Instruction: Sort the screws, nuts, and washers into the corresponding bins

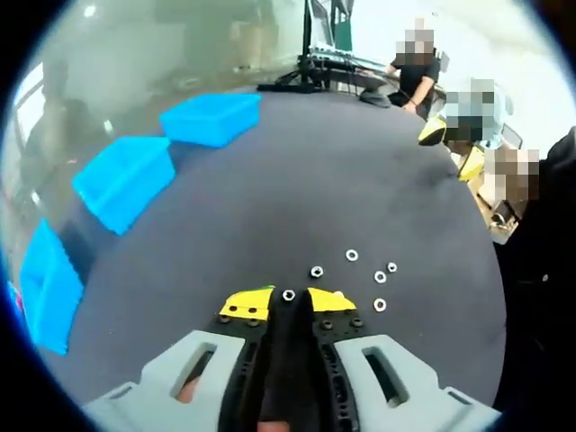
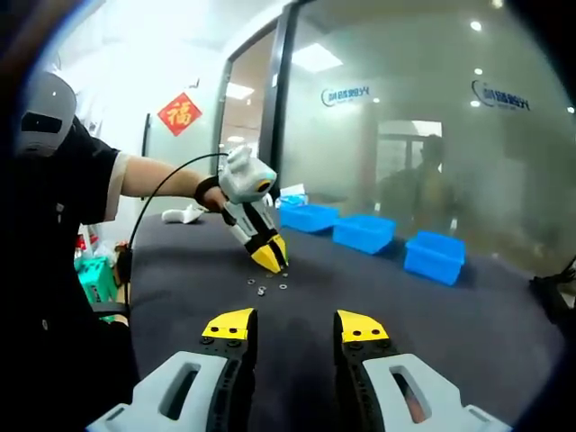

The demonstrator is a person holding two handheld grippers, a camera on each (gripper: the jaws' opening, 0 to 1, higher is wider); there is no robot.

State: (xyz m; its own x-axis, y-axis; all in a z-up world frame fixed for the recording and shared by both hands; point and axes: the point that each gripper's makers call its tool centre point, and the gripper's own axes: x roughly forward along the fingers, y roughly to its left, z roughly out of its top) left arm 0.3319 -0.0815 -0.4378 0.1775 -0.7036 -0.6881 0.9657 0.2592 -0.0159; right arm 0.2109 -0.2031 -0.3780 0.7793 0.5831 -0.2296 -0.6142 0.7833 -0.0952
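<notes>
Left gripper view: left claw [image 1: 288,300] clamped on nut [image 1: 288,294] amid pickup; next, carry to a bin [image 1: 123,179]; right claw [image 2: 295,328] apart.

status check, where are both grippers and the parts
Left gripper shut on nut, down at the loose nuts and washers. Right gripper open, hanging back. Blue bins apart, path unobstructed.

Left gripper [image 1: 288,297] closed; right gripper [image 2: 294,326] agape.
</notes>
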